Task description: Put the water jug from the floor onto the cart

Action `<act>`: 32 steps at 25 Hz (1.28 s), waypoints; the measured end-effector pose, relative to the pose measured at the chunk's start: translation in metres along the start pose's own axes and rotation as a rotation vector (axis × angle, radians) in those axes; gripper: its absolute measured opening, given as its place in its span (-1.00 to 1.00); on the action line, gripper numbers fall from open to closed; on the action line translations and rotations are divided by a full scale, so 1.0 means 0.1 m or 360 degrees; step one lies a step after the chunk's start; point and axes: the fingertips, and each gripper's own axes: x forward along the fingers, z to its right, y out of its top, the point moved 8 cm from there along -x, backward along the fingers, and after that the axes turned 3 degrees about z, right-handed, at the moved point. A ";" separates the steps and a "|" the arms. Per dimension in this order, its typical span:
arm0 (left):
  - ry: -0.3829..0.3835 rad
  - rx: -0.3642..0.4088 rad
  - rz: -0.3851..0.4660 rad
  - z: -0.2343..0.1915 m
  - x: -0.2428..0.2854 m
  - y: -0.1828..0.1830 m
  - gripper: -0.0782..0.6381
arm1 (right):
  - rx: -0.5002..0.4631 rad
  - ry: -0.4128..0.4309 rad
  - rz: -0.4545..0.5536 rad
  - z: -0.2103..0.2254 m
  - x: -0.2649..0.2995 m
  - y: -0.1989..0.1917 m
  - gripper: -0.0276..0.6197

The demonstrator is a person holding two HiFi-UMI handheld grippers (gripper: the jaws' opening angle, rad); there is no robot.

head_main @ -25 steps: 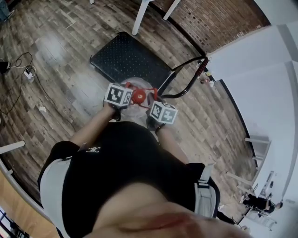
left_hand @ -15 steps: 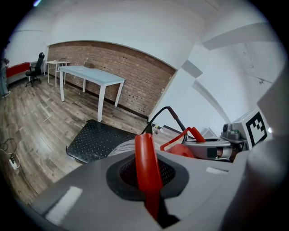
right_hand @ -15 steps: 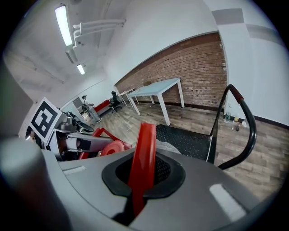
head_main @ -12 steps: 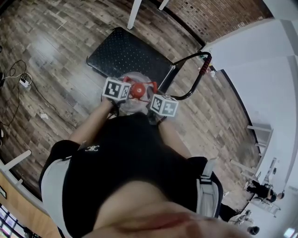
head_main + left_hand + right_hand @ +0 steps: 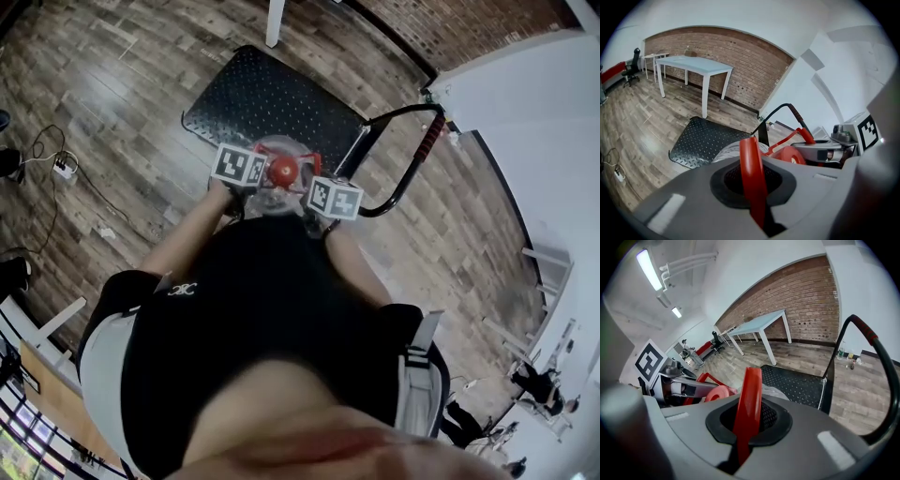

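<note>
The left gripper point(image 5: 753, 190) and right gripper point(image 5: 744, 425) are each clamping the red handle point(image 5: 749, 157), so the water jug point(image 5: 277, 195) is hanging off the floor over the cart's point(image 5: 253, 94) near edge, not yet set down.

No word or number can be read anywhere in the room. The black shirt point(image 5: 246, 314) carries a small white emblem point(image 5: 181, 290) on its left side, a pair of crossed loops too small to read as letters. The left cube point(image 5: 240, 165) and right cube point(image 5: 335, 198) show black-and-white square markers, which are patterns only.
</note>
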 end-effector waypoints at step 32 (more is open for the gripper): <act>-0.0068 0.0443 -0.0656 0.15 2.11 0.57 -0.73 | 0.0320 -0.0396 -0.0184 1.58 0.84 -0.16 -0.83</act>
